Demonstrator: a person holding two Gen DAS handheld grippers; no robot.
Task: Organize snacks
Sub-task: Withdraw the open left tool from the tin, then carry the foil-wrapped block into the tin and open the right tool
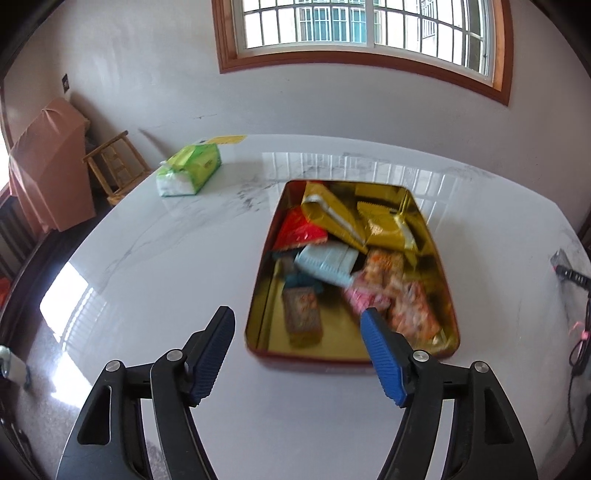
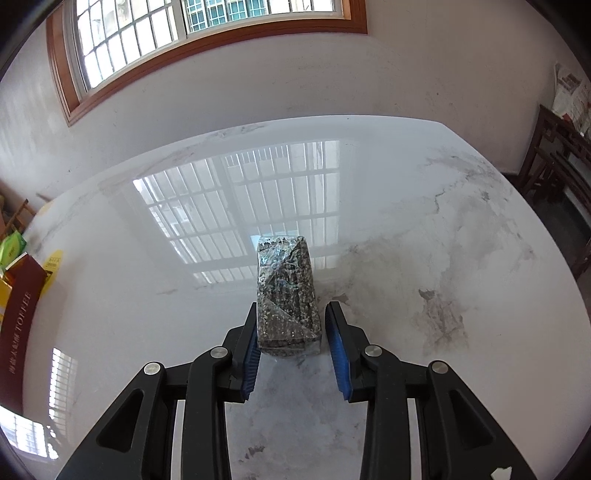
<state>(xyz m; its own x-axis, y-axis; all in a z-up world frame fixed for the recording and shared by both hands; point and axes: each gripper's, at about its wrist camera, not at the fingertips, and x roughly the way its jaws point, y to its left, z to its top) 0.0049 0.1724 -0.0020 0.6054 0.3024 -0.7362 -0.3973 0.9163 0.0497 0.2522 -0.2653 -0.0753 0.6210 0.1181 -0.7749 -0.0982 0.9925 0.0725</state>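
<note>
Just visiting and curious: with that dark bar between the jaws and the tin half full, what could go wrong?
The right gripper seems to pinch the dark wrapped bar only at its near end; the glossy wrap might slip or swivel.
Packets are heaped at the far end of the gold tin, so another could slide off.
The left gripper, open, hangs by the tin's near edge and might nudge it.

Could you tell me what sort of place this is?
Probably a dining room at home: a glossy marble table, a barred window, a small wooden chair by the wall.
</note>
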